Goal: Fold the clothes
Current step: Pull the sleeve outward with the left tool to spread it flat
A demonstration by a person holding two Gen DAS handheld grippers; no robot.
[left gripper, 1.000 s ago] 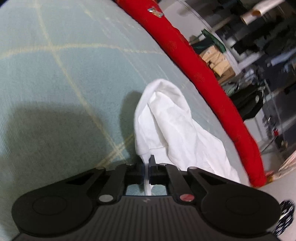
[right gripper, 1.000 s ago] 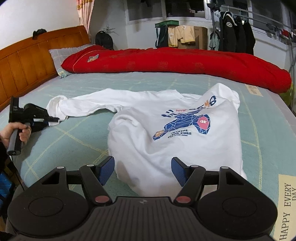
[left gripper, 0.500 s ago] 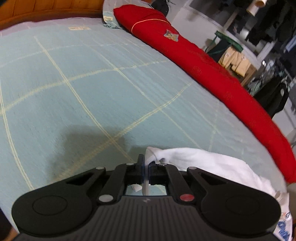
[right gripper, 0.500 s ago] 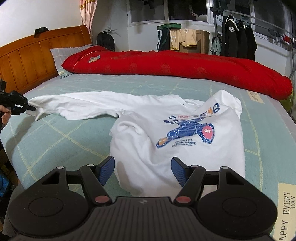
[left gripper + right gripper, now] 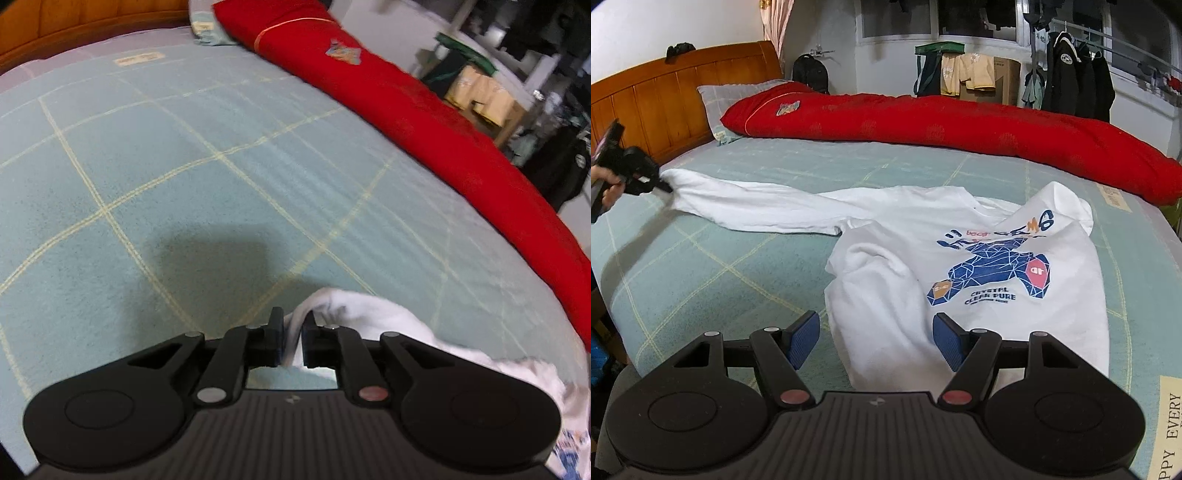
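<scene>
A white sweatshirt (image 5: 960, 258) with a blue print lies face up on the green checked bed sheet (image 5: 701, 266). Its long sleeve (image 5: 757, 203) stretches out to the left. At the sleeve's end, my left gripper (image 5: 663, 188) is held by a hand (image 5: 609, 188). In the left wrist view the sleeve cuff (image 5: 369, 314) sits between the jaws of my left gripper (image 5: 293, 325), which are opening by a narrow gap. My right gripper (image 5: 875, 332) stands open just above the sweatshirt's lower hem, with nothing gripped.
A rolled red quilt (image 5: 960, 122) runs along the far side of the bed, with a pillow (image 5: 720, 99) and wooden headboard (image 5: 665, 99) at the left. Dark jackets and other clothes hang on racks beyond the bed.
My left gripper has drawn the sleeve outward to the left and upward, so the sleeve now lies stretched. Its jaws have parted slightly. The right gripper has hardly shifted.
</scene>
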